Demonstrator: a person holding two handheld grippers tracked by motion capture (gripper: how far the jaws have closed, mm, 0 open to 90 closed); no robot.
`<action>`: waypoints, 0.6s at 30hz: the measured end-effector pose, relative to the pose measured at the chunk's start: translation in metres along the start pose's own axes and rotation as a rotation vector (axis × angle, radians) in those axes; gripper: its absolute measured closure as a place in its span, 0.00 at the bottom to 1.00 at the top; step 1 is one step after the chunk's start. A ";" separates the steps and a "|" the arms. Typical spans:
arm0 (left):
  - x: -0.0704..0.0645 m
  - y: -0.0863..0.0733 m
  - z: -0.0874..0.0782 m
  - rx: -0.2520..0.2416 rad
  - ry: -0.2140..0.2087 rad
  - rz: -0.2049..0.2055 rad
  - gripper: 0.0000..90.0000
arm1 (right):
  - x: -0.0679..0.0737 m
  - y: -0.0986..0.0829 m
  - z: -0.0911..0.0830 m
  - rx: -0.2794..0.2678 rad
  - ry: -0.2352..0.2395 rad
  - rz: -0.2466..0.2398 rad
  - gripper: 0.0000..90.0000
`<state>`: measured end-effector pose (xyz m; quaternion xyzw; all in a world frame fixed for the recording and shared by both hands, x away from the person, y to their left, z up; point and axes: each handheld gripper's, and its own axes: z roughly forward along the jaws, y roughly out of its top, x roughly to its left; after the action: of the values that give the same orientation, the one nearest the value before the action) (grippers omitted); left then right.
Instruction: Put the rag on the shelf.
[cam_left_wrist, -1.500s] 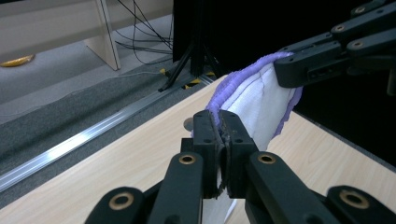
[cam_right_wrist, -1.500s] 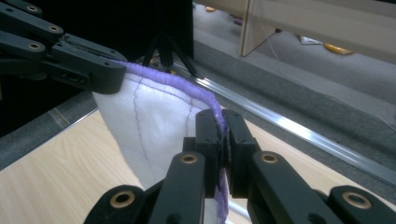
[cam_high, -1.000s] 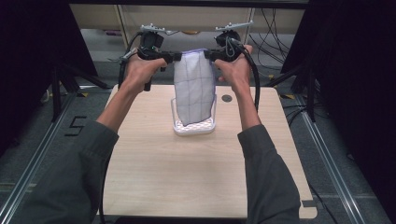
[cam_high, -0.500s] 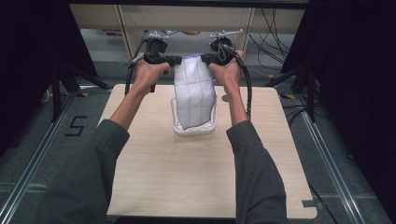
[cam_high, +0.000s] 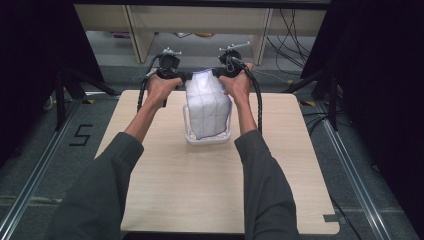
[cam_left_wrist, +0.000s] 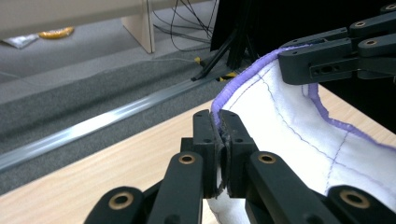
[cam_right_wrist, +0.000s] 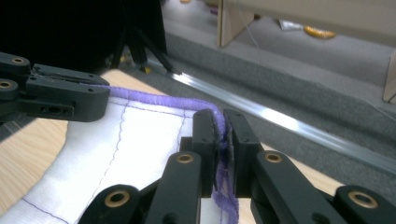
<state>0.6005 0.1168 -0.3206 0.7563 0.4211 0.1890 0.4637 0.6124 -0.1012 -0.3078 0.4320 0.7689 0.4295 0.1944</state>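
A white cloth (cam_high: 207, 105) with purple edging is being held up over the far middle of the counter (cam_high: 165, 190). Its left corner is being pinched by the left hand-held gripper (cam_left_wrist: 219, 133), its right corner by the right hand-held gripper (cam_right_wrist: 219, 135). Its lower end is being draped into a white basket (cam_high: 189, 136), which is partly hidden behind it. Cables (cam_high: 295, 30) are lying on the floor beyond.

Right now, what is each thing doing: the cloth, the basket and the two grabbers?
White quilted cloth with purple edging: held up by its top corners, hanging into the basket.
White plastic basket: upright on the table.
Left gripper: shut on the cloth's edge.
Right gripper: shut on the cloth's edge.
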 end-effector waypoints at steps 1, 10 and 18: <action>0.002 -0.003 0.002 0.005 -0.004 -0.004 0.95 | -0.002 -0.001 0.003 0.004 -0.004 -0.028 0.93; -0.002 -0.015 0.015 0.059 -0.035 0.009 0.95 | -0.008 -0.017 0.019 0.134 -0.040 -0.011 0.90; -0.001 -0.020 0.019 0.077 -0.032 -0.038 0.72 | -0.011 -0.025 0.022 0.170 -0.081 0.000 0.71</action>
<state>0.6034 0.1094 -0.3475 0.7683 0.4350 0.1518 0.4444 0.6209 -0.1062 -0.3418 0.4639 0.7940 0.3452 0.1879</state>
